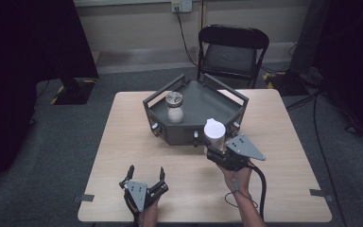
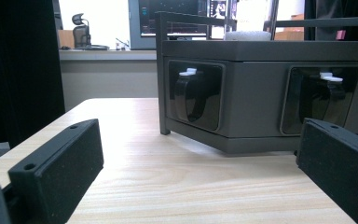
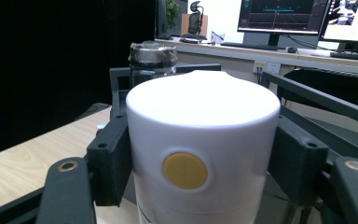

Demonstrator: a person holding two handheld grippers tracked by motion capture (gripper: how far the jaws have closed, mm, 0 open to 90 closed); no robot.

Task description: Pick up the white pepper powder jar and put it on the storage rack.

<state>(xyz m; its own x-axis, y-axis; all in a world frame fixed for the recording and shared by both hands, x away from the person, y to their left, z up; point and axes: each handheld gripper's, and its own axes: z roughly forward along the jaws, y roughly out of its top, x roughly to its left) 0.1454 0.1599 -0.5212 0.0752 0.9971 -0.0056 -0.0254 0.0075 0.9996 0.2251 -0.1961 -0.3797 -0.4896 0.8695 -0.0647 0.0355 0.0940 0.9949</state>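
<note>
A white bottle (image 1: 214, 132) stands upright just in front of the grey tray (image 1: 203, 97), and my right gripper (image 1: 216, 152) is shut on it. In the right gripper view the white bottle (image 3: 202, 154), with a yellow dot on its side, sits between both black jaws. A clear jar with a grey lid (image 1: 174, 107) stands inside the tray at its left; the jar (image 3: 153, 58) shows behind the bottle. My left gripper (image 1: 146, 174) rests open near the table's front edge, with nothing between its jaws. The tray's front wall (image 2: 256, 93) faces it.
The wooden table (image 1: 123, 142) has bare room left and right of the tray. A black folding chair (image 1: 231, 52) stands behind the table. Cables run over the floor at right. The tray front carries black latches (image 2: 193, 95).
</note>
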